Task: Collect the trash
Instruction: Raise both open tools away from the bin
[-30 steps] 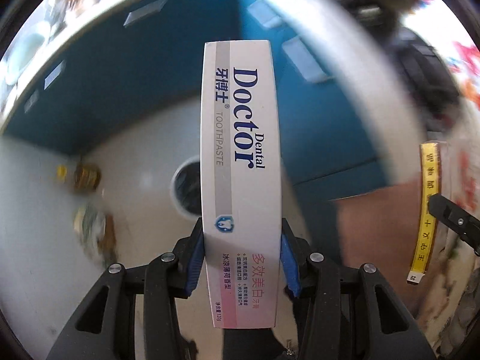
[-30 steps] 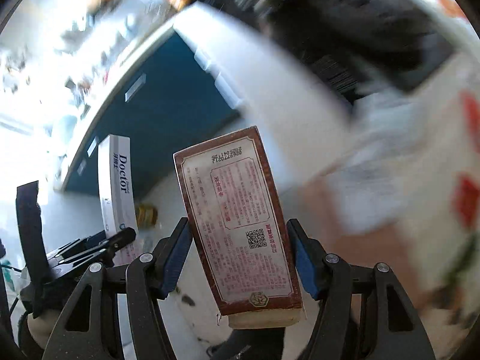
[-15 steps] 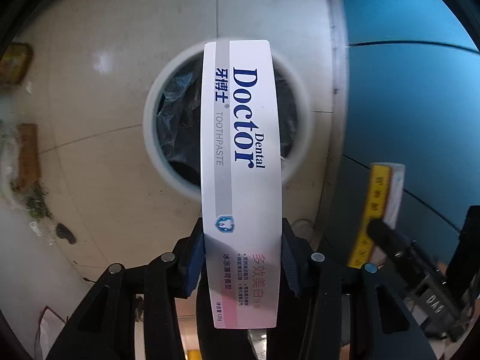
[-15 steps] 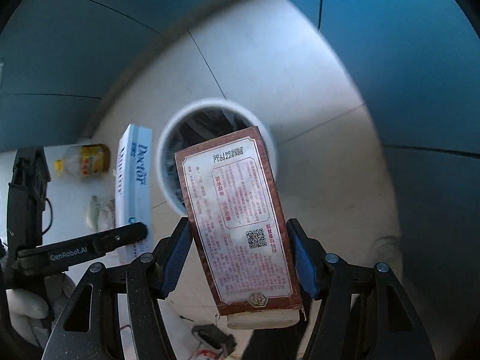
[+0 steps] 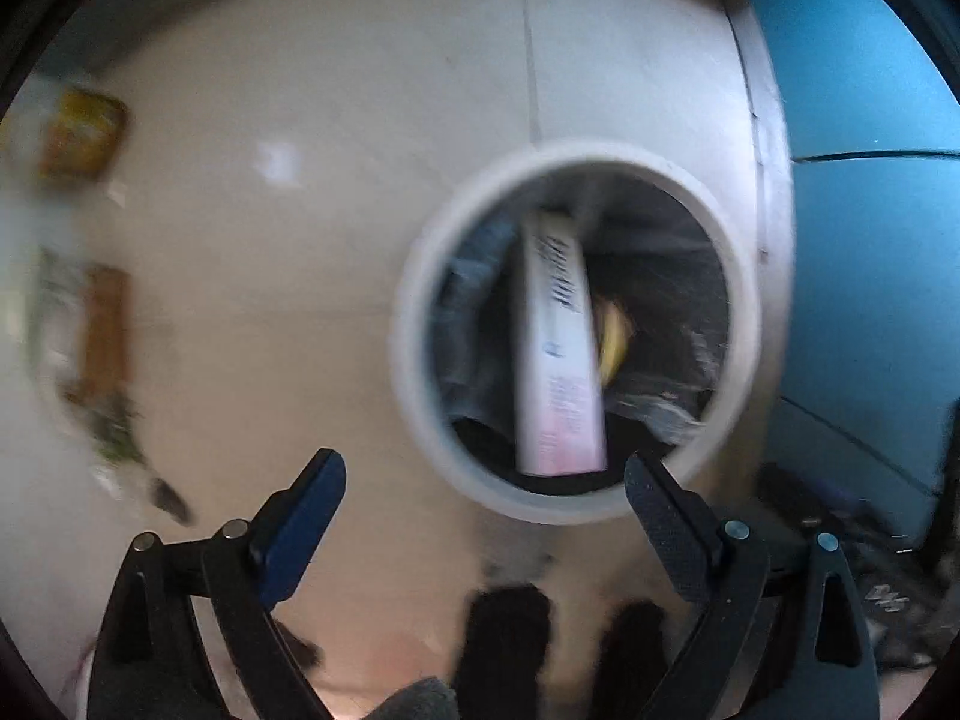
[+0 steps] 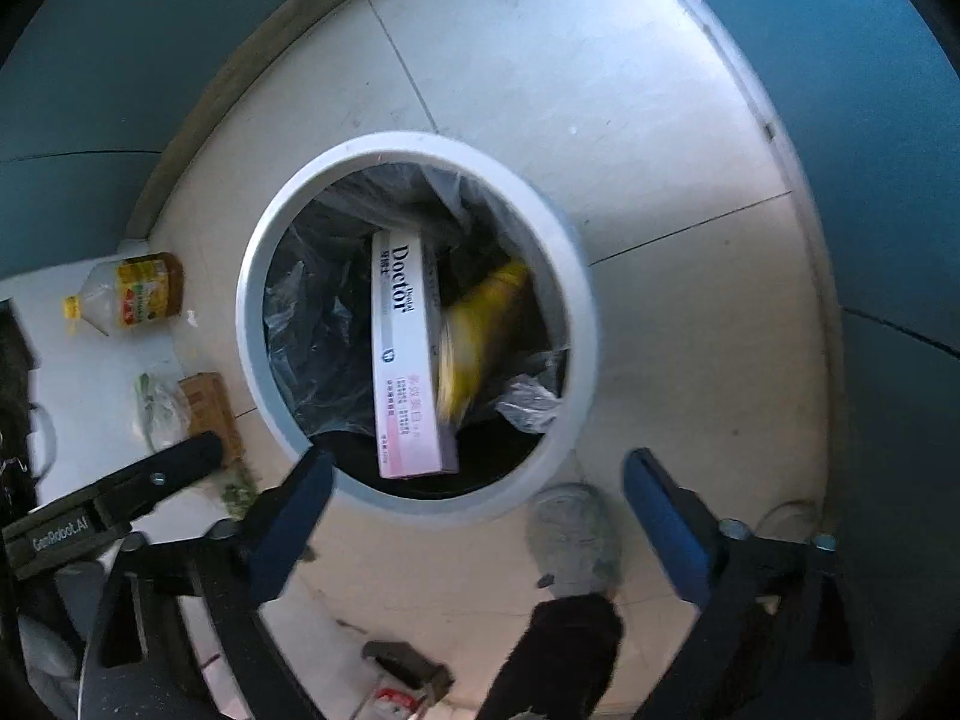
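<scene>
Dropped, both boxes: toothpaste box (image 6: pixel 408 360) out of the left gripper (image 5: pixel 480 498) and down into the bin (image 6: pixel 414 150), leaning against the near side of the rim on the black liner bag (image 6: pixel 312 324). Same for the brown box, gone from the right gripper (image 6: pixel 477 483); only a yellow blur (image 6: pixel 480 330) beside the toothpaste box, too smeared to name for certain. Both grippers spread wide, nothing between the blue fingers (image 6: pixel 294 510), hovering above the near edge of the bin.

Half a second ago: each box pinched upright and held over the bin mouth. Now released and inside or falling in. Left view also swung a little, bin now right of centre, picture blurred.

Two pieces of trash likely dealt with. More left on the floor near the left edge of the bin: plastic bottle (image 6: pixel 129 294) with a yellow label, a brown carton (image 6: pixel 210 414), a clear bag of greens (image 6: pixel 159 408) just beside it. Probably next: reach for those.
</scene>
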A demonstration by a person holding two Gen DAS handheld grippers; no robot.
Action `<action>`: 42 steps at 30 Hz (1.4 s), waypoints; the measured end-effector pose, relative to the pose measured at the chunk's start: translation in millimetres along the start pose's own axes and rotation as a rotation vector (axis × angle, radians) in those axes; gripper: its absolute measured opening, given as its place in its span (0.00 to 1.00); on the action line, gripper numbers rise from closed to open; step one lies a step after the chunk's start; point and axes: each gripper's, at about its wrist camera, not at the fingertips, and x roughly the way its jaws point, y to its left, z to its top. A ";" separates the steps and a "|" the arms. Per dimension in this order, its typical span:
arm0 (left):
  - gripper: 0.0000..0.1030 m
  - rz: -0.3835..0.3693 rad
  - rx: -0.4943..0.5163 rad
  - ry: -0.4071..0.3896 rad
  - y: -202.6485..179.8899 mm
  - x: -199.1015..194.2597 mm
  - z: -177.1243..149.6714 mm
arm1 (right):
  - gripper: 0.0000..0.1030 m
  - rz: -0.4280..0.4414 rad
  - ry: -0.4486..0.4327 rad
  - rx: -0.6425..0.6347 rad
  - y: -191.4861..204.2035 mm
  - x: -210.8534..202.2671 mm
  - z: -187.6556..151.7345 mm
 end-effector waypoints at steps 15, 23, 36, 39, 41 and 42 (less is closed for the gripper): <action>0.92 0.146 0.017 -0.256 -16.2 -128.6 -62.3 | 1.00 -0.218 -0.199 -0.137 40.6 -120.6 -62.7; 0.92 0.127 0.049 -0.344 -26.3 -248.3 -128.1 | 1.00 -0.202 -0.286 -0.212 77.5 -254.9 -126.7; 0.92 0.087 0.040 -0.466 -47.0 -414.4 -220.8 | 1.00 -0.044 -0.427 -0.238 106.8 -469.6 -230.4; 0.92 0.107 0.038 -0.509 -61.4 -448.6 -233.2 | 1.00 0.029 -0.451 -0.198 97.2 -503.8 -245.7; 0.92 0.114 0.053 -0.540 -81.3 -468.1 -237.3 | 1.00 0.084 -0.474 -0.153 76.9 -533.6 -255.1; 0.92 0.111 0.068 -0.558 -96.0 -479.4 -239.2 | 1.00 0.099 -0.483 -0.140 66.3 -544.3 -258.1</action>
